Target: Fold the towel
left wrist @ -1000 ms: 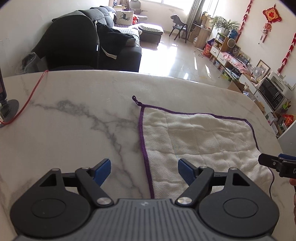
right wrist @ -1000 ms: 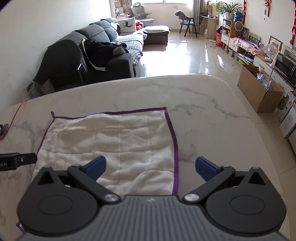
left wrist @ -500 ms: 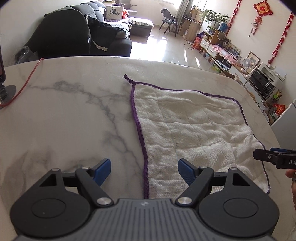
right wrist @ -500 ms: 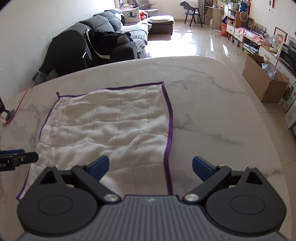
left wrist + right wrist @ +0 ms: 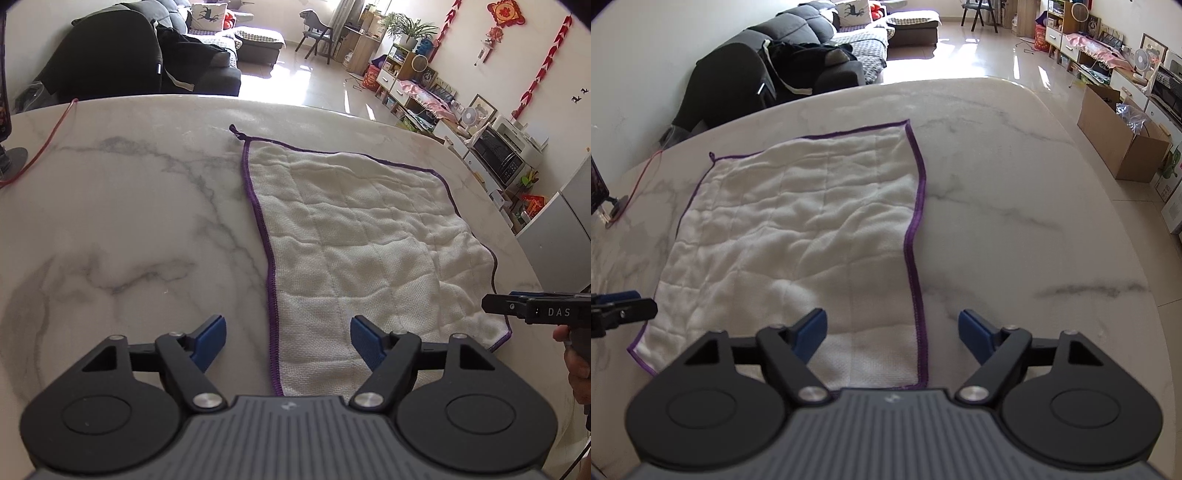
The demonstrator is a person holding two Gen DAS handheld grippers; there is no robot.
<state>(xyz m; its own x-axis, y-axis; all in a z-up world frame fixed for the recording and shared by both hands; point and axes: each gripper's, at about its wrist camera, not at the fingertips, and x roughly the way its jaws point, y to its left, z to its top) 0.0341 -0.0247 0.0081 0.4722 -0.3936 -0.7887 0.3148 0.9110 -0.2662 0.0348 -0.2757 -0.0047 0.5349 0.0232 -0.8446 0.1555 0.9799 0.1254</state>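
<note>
Since a second before, both grippers had advanced over the towel [image 5: 369,236], jaws closing yet grasping nothing: left gripper [image 5: 288,338] straddled its near-left purple hem, right gripper [image 5: 892,332] the near-right hem. White, quilted terry lay flat, slightly rumpled, on the veined marble table [image 5: 122,206].

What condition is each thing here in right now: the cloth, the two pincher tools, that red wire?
towel: unfolded, spread flat on the marble table, slightly wrinkled.
left gripper: jaws closing, straddling the towel's purple side edge, not pressing it.
right gripper: jaws closing, straddling the opposite purple edge, nothing gripped.
red cable: lying loose across the table's far corner.
</note>
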